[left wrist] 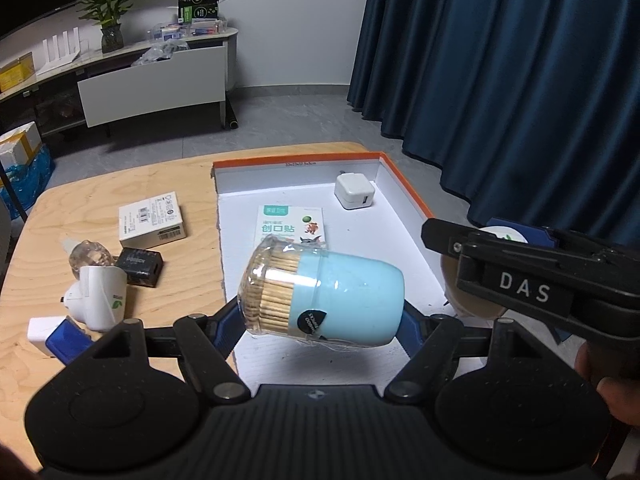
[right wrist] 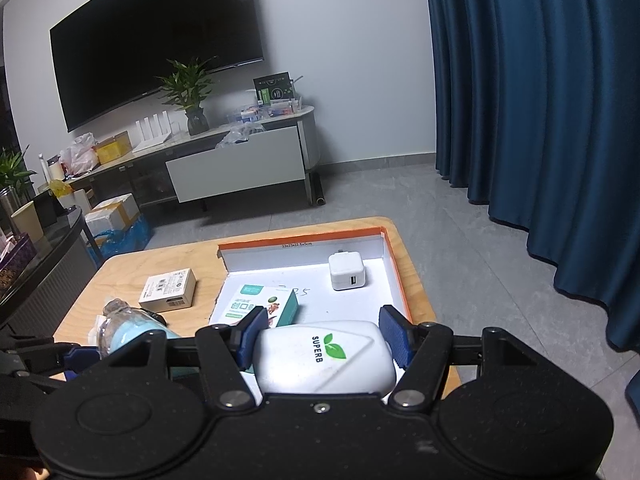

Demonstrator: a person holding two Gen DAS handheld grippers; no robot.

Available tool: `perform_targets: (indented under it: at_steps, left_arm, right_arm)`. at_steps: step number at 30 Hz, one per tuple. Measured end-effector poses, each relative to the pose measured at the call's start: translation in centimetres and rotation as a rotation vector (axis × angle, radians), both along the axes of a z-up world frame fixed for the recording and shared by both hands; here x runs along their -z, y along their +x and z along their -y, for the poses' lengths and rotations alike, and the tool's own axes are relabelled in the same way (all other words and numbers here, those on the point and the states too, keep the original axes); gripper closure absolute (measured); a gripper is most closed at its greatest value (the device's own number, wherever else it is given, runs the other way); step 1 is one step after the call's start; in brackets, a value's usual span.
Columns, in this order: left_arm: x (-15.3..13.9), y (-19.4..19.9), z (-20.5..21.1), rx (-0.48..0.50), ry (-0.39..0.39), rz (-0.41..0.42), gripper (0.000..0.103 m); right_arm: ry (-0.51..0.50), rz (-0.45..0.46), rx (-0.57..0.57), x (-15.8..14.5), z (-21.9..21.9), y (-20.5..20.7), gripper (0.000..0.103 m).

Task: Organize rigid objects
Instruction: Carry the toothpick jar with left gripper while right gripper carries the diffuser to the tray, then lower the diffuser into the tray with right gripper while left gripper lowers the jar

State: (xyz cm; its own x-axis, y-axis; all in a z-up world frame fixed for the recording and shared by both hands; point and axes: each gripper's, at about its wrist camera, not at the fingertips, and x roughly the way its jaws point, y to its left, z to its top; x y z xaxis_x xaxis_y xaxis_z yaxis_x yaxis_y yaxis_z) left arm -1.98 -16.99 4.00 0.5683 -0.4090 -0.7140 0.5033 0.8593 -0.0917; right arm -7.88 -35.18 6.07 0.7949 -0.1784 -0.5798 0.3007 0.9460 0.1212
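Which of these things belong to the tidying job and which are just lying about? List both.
Job:
- toothpick jar in the left gripper
- white SUPERB device in the right gripper
- orange-edged tray, holding the white charger and plaster box
- small boxes on the wooden table

Lying about:
- television
- potted plant
- blue curtain

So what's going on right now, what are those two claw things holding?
Left gripper shut on blue toothpick jar, over the white tray. Right gripper shut on white SUPERB device. Charger and plaster box already in tray.
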Motion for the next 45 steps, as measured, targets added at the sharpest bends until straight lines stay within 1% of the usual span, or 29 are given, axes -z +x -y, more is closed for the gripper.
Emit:
perform_targets:
  at_steps: [22,29,37,39,42,45]
  left_arm:
    - [1.3,1.9,1.7,0.02,-0.002,-0.031,0.026]
    - [1.9,2.6,2.5,0.026,0.008,-0.034,0.026]
    - [2.3,3.1,3.7,0.044,0.012,-0.04,0.026]
    - [2.5,3.4,3.9,0.046,0.015,-0.045,0.026]
    - [2.8,3.7,4.2,0.045,0.014,-0.051,0.026]
    - [3.0,4.0,4.4,0.047,0.015,-0.056,0.026]
  right_arm:
    - [0.002,-0.06,-0.017,1.0,2.2,4.3,0.028]
    - [0.026,-0.086,-0.023,1.6,3.4,6.2,0.028]
    - [0.025,-0.121,-0.051,2.3,4.2,9.1,0.028]
    - [0.012,-0.097,-0.047,2.1,4.4,9.6,0.029]
    - [-0.005,-0.015,-0.048,1.2,4.6,9.7,0.028]
    - [-0.018,-0.001,-0.02,0.5,4.8,9.2,0.028]
